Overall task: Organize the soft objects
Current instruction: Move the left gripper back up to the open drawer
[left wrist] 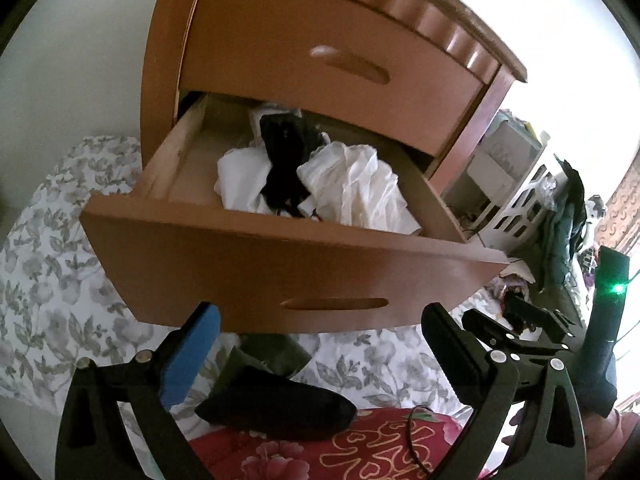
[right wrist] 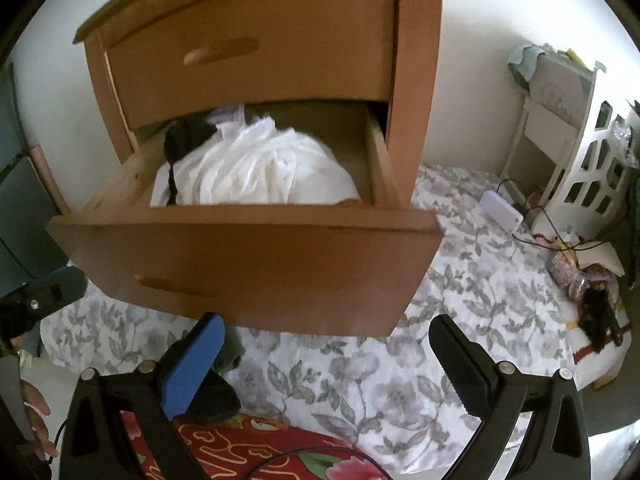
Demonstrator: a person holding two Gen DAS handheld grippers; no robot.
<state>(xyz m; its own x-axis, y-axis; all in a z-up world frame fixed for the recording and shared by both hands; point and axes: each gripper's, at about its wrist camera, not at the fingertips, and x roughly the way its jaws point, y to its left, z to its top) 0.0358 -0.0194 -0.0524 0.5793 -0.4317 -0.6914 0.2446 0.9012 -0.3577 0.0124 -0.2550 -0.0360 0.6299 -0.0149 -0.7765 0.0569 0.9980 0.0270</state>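
Red quilt (left wrist: 360, 452), floral sheet (right wrist: 460, 300), open drawer (left wrist: 280, 264).

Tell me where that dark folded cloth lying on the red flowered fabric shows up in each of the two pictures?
Left wrist view: the dark folded cloth lies at bottom centre, in the open between the gripper's fingers.
Right wrist view: the same cloth sits at lower left, mostly hidden behind the blue finger pad.
Shared landmark: the open lower drawer holding white clothes, just above it in both.

Drawer (left wrist: 280, 256) back hidden under upper drawer (left wrist: 320, 52), black garment (left wrist: 280, 404) partly behind left tool (left wrist: 320, 356)
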